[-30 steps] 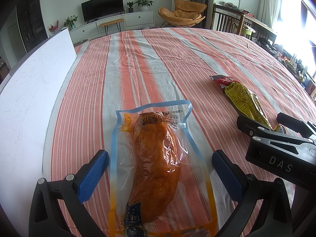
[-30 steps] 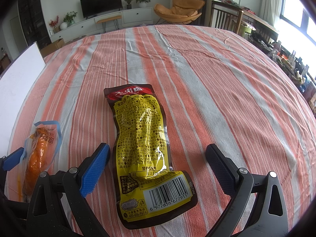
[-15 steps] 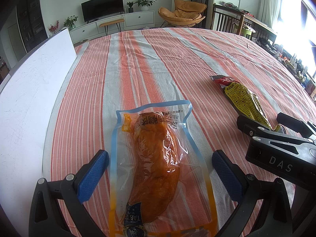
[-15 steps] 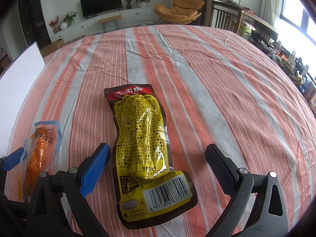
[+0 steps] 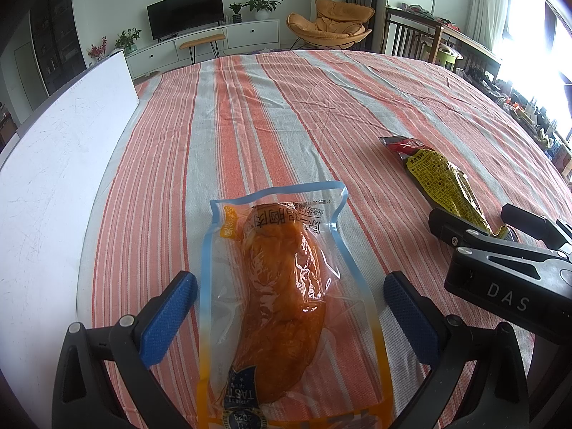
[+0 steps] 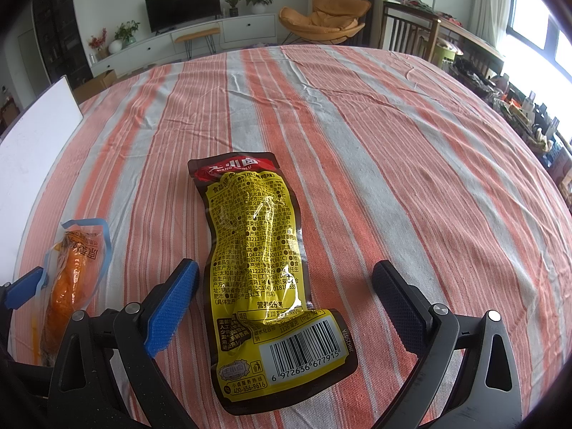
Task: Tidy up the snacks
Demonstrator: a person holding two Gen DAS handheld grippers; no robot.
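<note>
You held the left gripper [image 5: 289, 307] low over the striped tabletop [image 5: 271, 107], pointed away from you toward the far side, with its jaws spread wide and gripping nothing. The clear blue-edged pouch with the orange snack [image 5: 282, 286] lay flat between the two blue pads [image 5: 168, 316], its length running near to far and its near end passing under the camera. Neither pad touched the pouch; a strip of cloth showed on each side.

You held the right gripper [image 6: 286, 307] in the same low, forward-pointing pose just to the right of the left one, jaws likewise wide apart and closed on nothing. The yellow snack packet [image 6: 264, 271] lay flat between its fingers [image 6: 171, 307], barcode end near you and red-topped end far, tilted slightly to the left. It sat closer to the left finger than to the right one, clear of both.

The two packets lay side by side on the near part of the tabletop, apart from each other. A white board [image 5: 53, 186] stood along the left edge.
</note>
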